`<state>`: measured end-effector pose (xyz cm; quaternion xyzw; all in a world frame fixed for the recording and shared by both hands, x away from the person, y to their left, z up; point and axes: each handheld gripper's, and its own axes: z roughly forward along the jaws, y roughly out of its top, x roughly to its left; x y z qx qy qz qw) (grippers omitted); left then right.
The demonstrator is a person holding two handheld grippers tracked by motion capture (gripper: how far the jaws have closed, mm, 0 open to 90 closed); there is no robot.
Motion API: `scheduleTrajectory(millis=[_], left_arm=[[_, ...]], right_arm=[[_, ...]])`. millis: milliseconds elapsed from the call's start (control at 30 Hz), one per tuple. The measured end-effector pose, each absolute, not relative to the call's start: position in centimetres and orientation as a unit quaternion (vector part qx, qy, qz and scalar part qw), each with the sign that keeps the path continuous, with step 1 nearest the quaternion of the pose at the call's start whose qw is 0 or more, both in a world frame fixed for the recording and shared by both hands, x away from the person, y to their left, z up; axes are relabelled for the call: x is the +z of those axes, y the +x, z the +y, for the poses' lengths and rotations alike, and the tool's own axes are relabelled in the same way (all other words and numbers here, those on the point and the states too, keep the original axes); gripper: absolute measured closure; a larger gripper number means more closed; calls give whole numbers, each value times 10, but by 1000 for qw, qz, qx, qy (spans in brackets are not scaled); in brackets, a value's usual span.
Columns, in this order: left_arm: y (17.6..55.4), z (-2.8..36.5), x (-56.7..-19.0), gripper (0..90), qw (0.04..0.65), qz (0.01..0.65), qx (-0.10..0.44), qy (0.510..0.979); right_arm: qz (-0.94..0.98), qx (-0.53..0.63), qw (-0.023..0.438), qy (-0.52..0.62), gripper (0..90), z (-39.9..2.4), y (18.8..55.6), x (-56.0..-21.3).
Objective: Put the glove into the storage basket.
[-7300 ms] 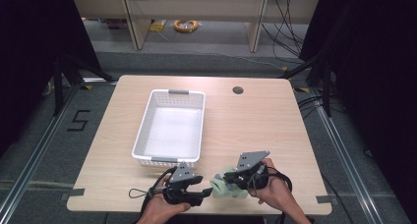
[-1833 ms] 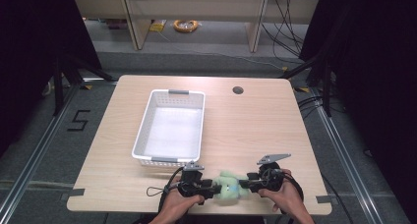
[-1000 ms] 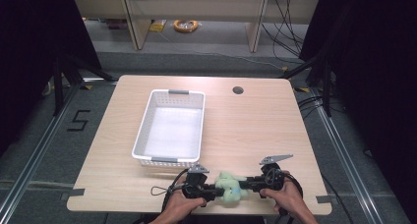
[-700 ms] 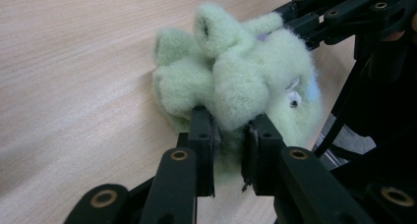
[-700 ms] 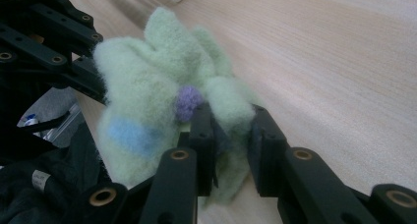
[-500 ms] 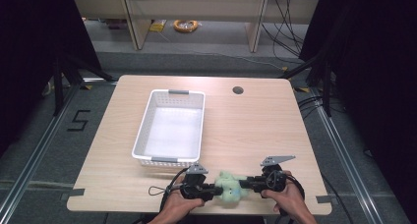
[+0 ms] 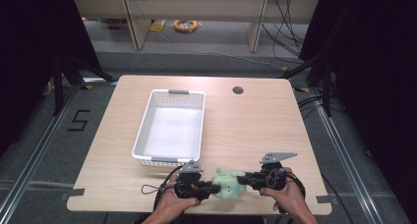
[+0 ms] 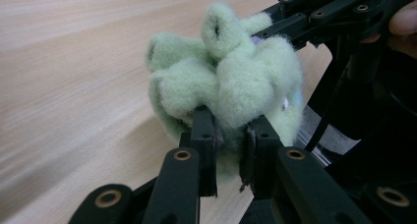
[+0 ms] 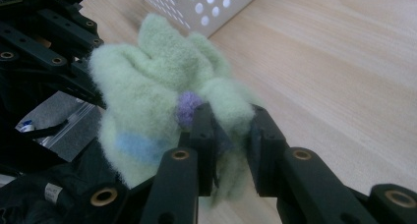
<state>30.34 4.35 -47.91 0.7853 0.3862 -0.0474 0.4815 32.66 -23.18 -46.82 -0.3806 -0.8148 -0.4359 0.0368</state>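
While both jaw pairs pinch the fuzzy green cloth [image 7: 227, 183] between left gripper [image 7: 212, 188] and right gripper [image 7: 244, 178], the basket [image 7: 142, 140] lies ahead-left, nearer the left hand.

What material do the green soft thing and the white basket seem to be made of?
The green soft thing looks like fleece or plush fabric: fuzzy, matte, bunched in folds, with a purple and a blue patch. The white basket looks like hard moulded plastic: smooth walls with rows of round holes.
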Motion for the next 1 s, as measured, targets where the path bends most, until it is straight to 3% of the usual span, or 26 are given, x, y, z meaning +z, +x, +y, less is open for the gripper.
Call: scheduleTrajectory(millis=[633,1000], left_arm=[[318,100,-411,773,499,397,-20,770],[331,133,-398,771,488,423,-14,763]], right_arm=[[-836,-442,-3,-325,761,-180,355,-398],[-850,-425,4,-311,761,-141,377,-380]])
